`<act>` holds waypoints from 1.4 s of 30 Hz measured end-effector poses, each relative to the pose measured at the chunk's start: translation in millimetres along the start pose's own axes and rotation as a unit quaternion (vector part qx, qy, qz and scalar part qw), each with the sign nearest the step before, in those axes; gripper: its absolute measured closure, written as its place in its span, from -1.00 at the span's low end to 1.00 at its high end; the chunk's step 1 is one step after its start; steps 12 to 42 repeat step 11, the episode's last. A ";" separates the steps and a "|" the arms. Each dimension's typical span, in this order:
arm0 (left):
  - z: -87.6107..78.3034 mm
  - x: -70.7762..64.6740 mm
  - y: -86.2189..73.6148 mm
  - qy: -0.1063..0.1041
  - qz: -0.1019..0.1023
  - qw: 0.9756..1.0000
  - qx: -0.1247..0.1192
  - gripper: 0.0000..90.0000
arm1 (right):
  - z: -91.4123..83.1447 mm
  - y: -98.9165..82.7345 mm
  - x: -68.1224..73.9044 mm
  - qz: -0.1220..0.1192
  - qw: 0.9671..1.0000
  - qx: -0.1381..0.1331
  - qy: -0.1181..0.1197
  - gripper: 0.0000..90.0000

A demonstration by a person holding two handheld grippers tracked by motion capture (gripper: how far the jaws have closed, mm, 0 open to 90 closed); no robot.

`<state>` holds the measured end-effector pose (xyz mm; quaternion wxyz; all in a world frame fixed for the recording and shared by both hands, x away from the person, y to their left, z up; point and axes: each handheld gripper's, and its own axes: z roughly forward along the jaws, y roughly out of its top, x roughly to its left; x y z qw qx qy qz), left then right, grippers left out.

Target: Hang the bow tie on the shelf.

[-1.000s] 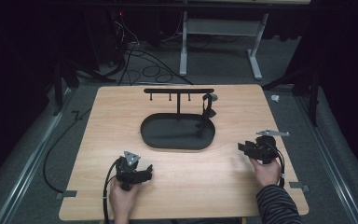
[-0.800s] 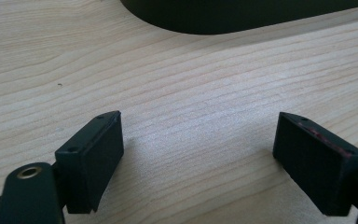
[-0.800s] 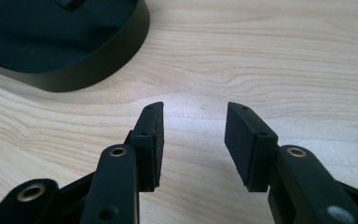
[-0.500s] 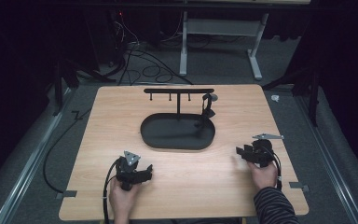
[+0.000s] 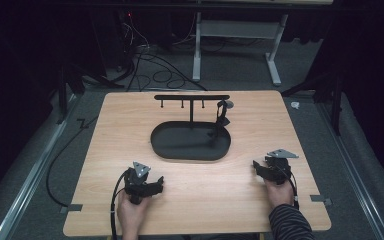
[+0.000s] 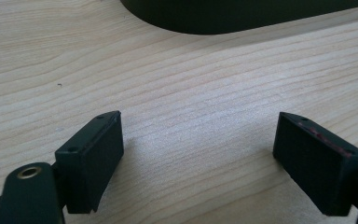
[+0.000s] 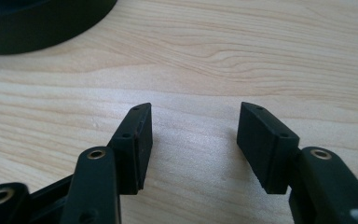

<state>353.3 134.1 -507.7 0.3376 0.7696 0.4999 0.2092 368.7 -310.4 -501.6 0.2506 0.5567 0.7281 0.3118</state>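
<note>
- High view: the tray (image 5: 190,141) with its rack (image 5: 192,97) sits mid-table; left gripper (image 5: 156,182) and right gripper (image 5: 256,166) rest near it on the table (image 5: 105,130), seemingly parked.
- Left gripper view: jaws wide, empty, tray just ahead.
- Right gripper view: jaws have just been opening, nothing between them.

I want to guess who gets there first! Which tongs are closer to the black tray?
Left, narrowly. The left tongs sit just below the black tray at its left end. The right tongs lie off its right end, slightly farther away.
</note>
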 end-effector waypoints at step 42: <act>0.0 0.0 0.0 0.000 0.000 1.000 0.000 -0.64 | -0.3 -0.3 1.1 0.003 1.000 0.001 0.000 0.00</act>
